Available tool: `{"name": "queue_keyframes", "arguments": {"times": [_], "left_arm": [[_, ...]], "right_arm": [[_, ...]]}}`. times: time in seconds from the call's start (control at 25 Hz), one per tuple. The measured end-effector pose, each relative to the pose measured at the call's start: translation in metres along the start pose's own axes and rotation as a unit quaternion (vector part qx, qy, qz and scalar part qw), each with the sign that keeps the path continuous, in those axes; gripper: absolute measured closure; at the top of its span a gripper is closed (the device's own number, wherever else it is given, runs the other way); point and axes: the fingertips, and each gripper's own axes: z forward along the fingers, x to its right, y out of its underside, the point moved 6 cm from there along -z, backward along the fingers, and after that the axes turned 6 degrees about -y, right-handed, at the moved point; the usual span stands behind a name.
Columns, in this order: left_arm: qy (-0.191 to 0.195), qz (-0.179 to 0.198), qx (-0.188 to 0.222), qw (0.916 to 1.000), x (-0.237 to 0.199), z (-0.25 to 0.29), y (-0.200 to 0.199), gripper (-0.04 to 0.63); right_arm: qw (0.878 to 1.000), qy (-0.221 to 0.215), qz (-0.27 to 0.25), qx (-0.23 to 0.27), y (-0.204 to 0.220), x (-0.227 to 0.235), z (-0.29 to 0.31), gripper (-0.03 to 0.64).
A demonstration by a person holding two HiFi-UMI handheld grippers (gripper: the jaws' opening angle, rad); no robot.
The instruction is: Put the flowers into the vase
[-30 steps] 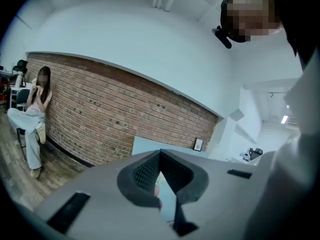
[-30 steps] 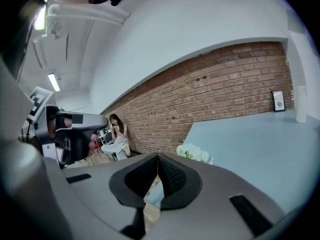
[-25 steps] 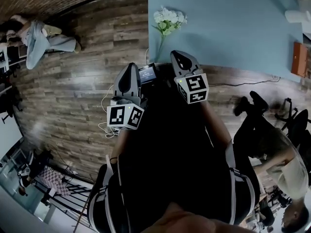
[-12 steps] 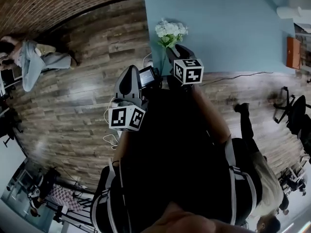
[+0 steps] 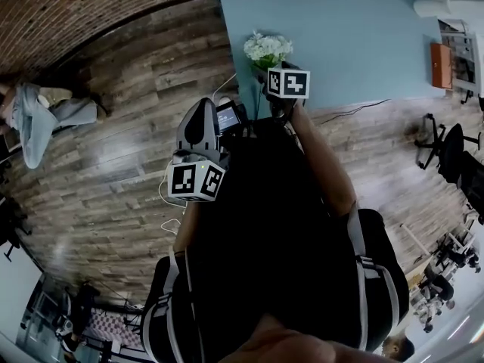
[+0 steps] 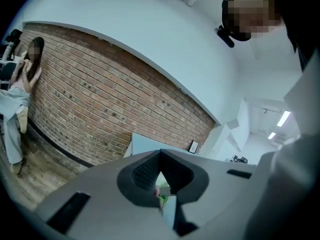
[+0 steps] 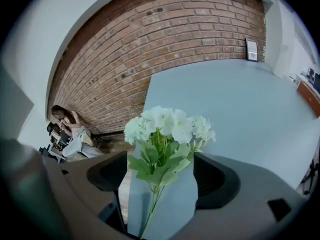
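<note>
A bunch of white flowers (image 5: 268,49) with green leaves lies near the edge of the blue table (image 5: 340,29). My right gripper (image 5: 278,100) hangs just short of it, tilted down. In the right gripper view the flowers (image 7: 167,126) fill the middle. Their stem runs down between the jaws of my right gripper (image 7: 160,159), which are opening and do not press on it. My left gripper (image 5: 203,106) sits lower left, off the table, over the wood floor. In the left gripper view its (image 6: 160,154) tips meet. I see no vase in any view.
A small device with a lit screen (image 5: 229,116) sits between the grippers, with white cables (image 5: 170,203) trailing below. A person (image 5: 30,119) sits far left by the brick wall (image 5: 76,6). Office chairs (image 5: 446,146) stand right. An orange object (image 5: 441,55) lies on the table's far side.
My right gripper has moved up the picture from beside the left one to the flowers and tipped downward. The left gripper has shifted only a little.
</note>
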Motion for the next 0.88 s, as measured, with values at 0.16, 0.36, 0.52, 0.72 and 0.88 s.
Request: {"name": "queue_keyframes", "arguments": {"times": [0.16,0.36,0.52,0.72,0.88], "left_arm": [[0.005,-0.004,0.006,1.0,-0.012,0.003,-0.009,0.578],[0.002,-0.005,0.007,1.0,-0.021,0.0,-0.014,0.578],[-0.003,-0.008,0.007,0.9999,-0.026,-0.003,-0.014,0.578],[-0.004,-0.007,0.007,0.9999,-0.027,-0.003,-0.013,0.578],[0.0,-0.007,0.006,1.0,-0.023,-0.002,-0.012,0.578]], "right_arm": [[0.999,0.029,0.009,-0.037,-0.005,0.01,0.021,0.215],[0.995,0.055,0.017,-0.076,-0.005,0.018,0.044,0.215],[0.992,0.076,0.011,-0.103,-0.003,0.02,0.057,0.215],[0.984,0.116,-0.025,-0.134,-0.001,0.021,0.066,0.216],[0.98,0.117,-0.062,-0.149,-0.004,0.018,0.069,0.237]]}}
